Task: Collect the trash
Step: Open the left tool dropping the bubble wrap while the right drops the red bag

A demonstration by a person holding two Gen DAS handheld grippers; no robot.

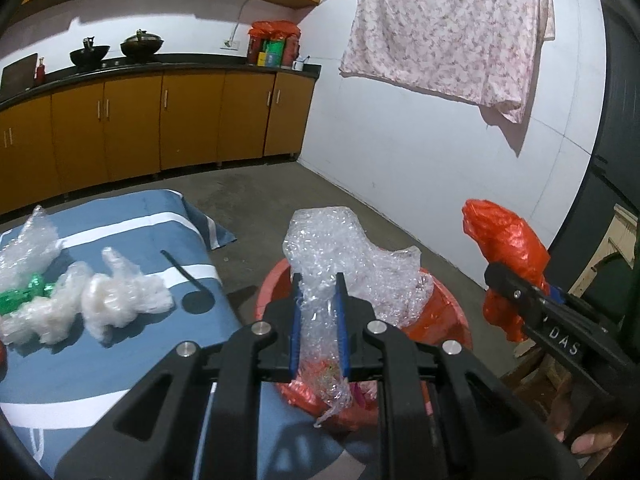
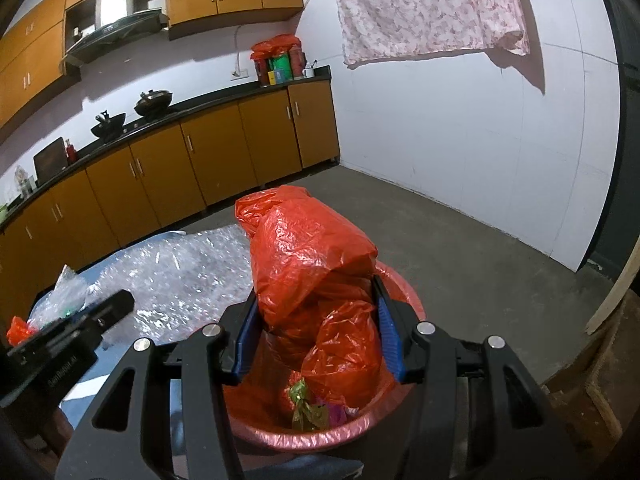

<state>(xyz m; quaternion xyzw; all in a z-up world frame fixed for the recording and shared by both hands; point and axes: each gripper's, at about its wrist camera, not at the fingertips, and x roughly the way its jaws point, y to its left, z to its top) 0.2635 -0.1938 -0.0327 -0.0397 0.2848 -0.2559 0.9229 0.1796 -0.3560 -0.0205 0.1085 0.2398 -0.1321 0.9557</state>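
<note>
My left gripper (image 1: 318, 280) is shut on a sheet of clear bubble wrap (image 1: 340, 256) and holds it over a pink bin (image 1: 460, 312) lined with a red bag. My right gripper (image 2: 316, 296) is shut on a crumpled red plastic bag (image 2: 312, 256) and holds it above the same bin (image 2: 408, 300). Shiny wrappers (image 2: 308, 404) lie in the bin's bottom. The red bag (image 1: 504, 248) also shows at the right of the left wrist view. The bubble wrap (image 2: 188, 272) shows at the left of the right wrist view.
A table with a blue-and-white cloth (image 1: 120, 360) stands left of the bin, with white plastic wads (image 1: 120, 300), a clear bag (image 1: 28, 248) and a green wrapper (image 1: 24, 296) on it. Orange kitchen cabinets (image 1: 160, 128) line the back. A wooden stool (image 2: 592, 368) stands at the right.
</note>
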